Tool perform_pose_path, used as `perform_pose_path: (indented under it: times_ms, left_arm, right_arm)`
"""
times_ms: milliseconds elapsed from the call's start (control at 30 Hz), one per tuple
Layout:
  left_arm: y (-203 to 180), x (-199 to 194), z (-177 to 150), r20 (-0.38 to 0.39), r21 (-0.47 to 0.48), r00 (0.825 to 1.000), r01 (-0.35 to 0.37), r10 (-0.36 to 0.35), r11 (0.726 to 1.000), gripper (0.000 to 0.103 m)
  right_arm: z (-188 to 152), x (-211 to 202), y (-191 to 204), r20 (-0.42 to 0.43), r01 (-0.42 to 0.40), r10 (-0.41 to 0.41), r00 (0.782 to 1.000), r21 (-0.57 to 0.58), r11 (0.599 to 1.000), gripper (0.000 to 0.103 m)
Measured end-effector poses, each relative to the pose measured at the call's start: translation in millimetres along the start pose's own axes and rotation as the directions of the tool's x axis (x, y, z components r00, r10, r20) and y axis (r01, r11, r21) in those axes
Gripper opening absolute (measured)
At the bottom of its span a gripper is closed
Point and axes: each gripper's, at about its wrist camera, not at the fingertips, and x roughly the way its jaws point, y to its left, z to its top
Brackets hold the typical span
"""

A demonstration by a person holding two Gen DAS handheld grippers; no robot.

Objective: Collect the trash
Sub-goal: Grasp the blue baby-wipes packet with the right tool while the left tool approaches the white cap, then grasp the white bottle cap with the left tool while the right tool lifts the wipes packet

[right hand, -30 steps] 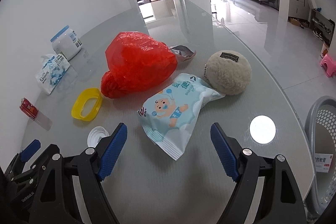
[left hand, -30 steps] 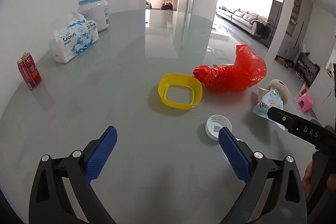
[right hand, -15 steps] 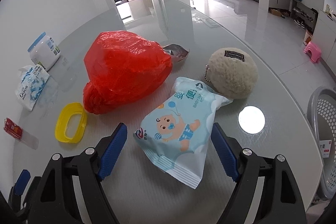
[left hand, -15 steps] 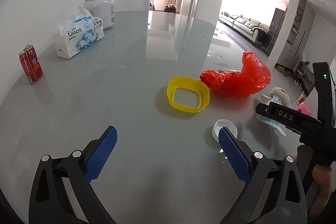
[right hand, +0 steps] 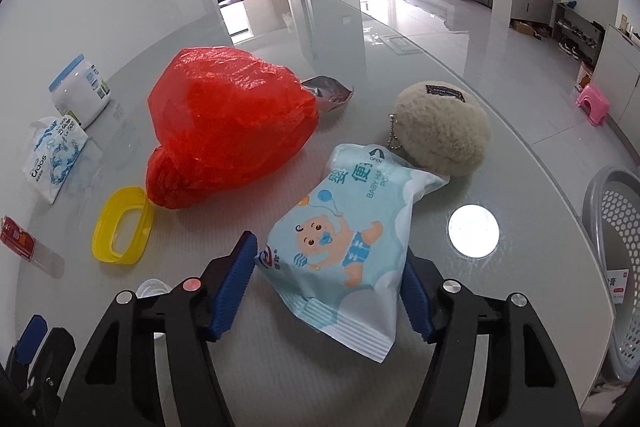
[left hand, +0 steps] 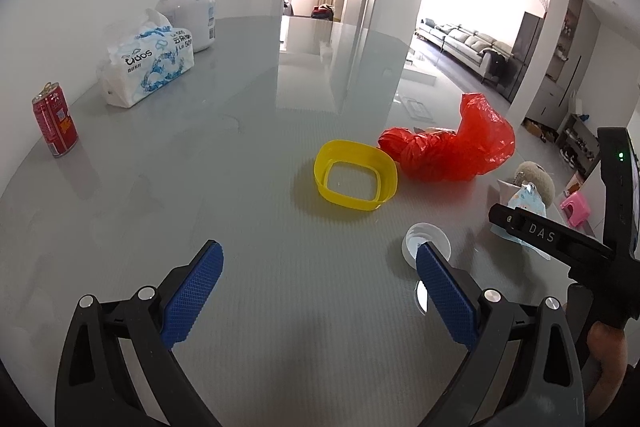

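the right hand-held gripper [right hand: 326,283] is wide open low over the table [right hand: 460,307], and its two blue fingers [right hand: 234,285] stand on both sides of the near part of the baby wipes pack [right hand: 344,239], which lies flat; i cannot tell if the pads touch it. the left hand-held gripper [left hand: 316,293] is also wide open and holds nothing, above a bare part of the table. just beside its right finger lies a small white cap [left hand: 426,241]. a little farther is the yellow plastic ring [left hand: 356,181], and the crumpled red plastic bag [right hand: 228,125] is touching it or almost. behind the pack, a fluffy beige pouch [right hand: 442,129] rests against its far corner. a foil wrapper [right hand: 330,93] shows behind the bag. far left stand a red can [left hand: 54,119], a tissue pack [left hand: 148,65] and a white jar [left hand: 188,15]. a grey basket [right hand: 616,267] is beyond the right table edge
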Motion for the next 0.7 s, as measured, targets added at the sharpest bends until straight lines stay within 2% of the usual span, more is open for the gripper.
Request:
perform_pose_path:
  times_ms: [367, 700]
  left_arm:
    - [-24.8, 8.4, -2.2, -0.053, 0.02, 0.998, 0.03, -0.029, 0.999, 0.095]
    - [-46.4, 25.6, -1.8, -0.101, 0.044, 0.995, -0.004, 0.008, 0.999, 0.095]
  right_arm:
    - [-22.0, -21.6, -16.2, -0.007, -0.113, 0.113, 0.994, -0.052, 0.992, 0.062]
    - [-32.7, -45.1, -33.9, 0.006, -0.171, 0.172, 0.985, -0.076, 0.982, 0.062]
